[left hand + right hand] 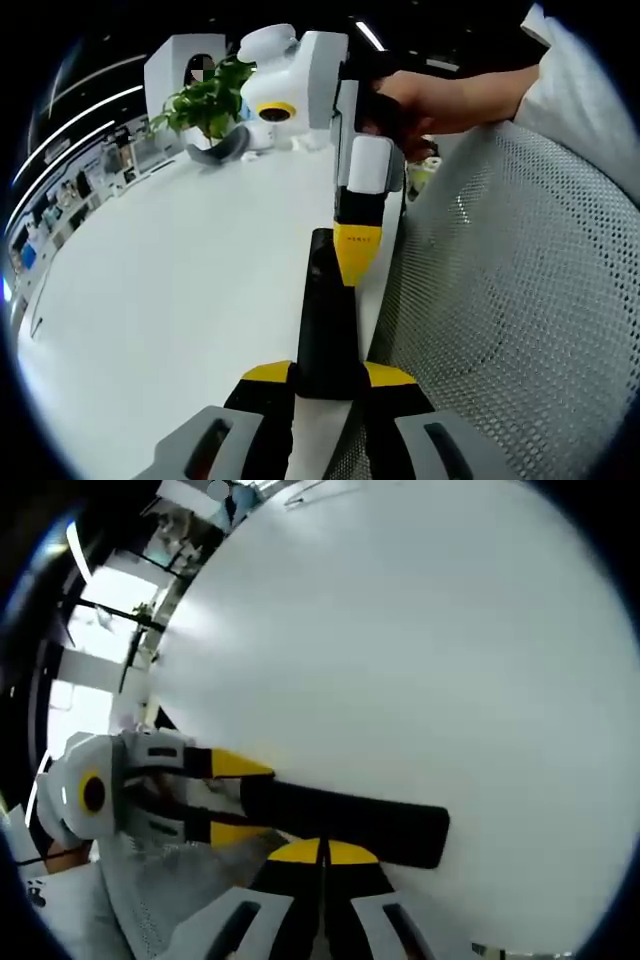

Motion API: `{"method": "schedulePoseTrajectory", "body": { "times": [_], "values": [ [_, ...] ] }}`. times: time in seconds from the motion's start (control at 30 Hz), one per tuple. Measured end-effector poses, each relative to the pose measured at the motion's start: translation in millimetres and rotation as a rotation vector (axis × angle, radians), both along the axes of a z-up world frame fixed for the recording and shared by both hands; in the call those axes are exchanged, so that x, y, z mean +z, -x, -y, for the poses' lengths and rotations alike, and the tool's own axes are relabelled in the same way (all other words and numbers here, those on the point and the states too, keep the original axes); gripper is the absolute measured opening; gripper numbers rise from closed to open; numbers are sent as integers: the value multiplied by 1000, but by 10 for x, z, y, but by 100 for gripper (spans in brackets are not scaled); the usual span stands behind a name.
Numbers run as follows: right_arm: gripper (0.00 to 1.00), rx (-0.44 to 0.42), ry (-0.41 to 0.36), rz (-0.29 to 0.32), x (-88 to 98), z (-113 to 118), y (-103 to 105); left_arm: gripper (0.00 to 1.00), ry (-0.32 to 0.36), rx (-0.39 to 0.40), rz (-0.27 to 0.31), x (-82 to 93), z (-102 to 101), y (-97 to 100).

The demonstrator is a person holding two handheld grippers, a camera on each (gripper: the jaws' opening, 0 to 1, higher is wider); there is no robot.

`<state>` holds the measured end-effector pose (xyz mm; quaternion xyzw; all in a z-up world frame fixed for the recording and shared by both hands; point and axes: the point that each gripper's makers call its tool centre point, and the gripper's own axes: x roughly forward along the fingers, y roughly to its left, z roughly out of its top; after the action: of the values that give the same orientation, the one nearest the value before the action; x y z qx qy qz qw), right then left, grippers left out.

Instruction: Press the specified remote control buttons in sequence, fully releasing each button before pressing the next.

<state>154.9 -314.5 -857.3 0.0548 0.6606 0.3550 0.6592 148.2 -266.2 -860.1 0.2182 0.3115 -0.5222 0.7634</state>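
Observation:
A long black remote control (322, 310) is held over the white table (180, 300), near its edge. My left gripper (328, 375) is shut on the remote's near end, one yellow tip on each side. The right gripper (357, 262), held by a hand (440, 100), comes down from above with its yellow tips together on the remote's top face, near the far end. In the right gripper view, the right gripper (322, 852) is shut, its tips against the remote (370, 820), which lies crosswise. The left gripper (238, 798) clamps the remote's left end there.
A grey mesh chair back (520, 300) stands close along the table's right edge. A potted green plant (210, 100) and a grey curved object (222, 152) sit at the table's far end. Shelves line the far left wall. The bare table top (400, 630) stretches wide.

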Motion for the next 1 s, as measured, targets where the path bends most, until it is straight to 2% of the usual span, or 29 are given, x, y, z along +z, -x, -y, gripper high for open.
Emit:
{"method": "schedulePoseTrajectory", "body": {
  "times": [0.07,0.13,0.17,0.2,0.3,0.57,1.0],
  "values": [
    [0,-38,-77,-41,26,-51,16,25,0,0,1,1,0,1],
    [0,-101,-102,-109,38,-31,1,25,0,2,0,1,0,1],
    [0,-110,-110,-116,39,-32,-3,25,1,7,-4,2,-1,2],
    [0,-133,-118,-110,51,-50,-22,25,3,8,-4,2,0,1],
    [0,-108,-145,-55,101,-108,-57,25,2,8,-4,0,1,0],
    [0,-98,-213,-20,181,-220,-100,25,-6,1,1,1,2,0],
    [0,-83,-180,3,97,-249,-127,25,-13,5,-1,-2,1,2]
  ]
}}
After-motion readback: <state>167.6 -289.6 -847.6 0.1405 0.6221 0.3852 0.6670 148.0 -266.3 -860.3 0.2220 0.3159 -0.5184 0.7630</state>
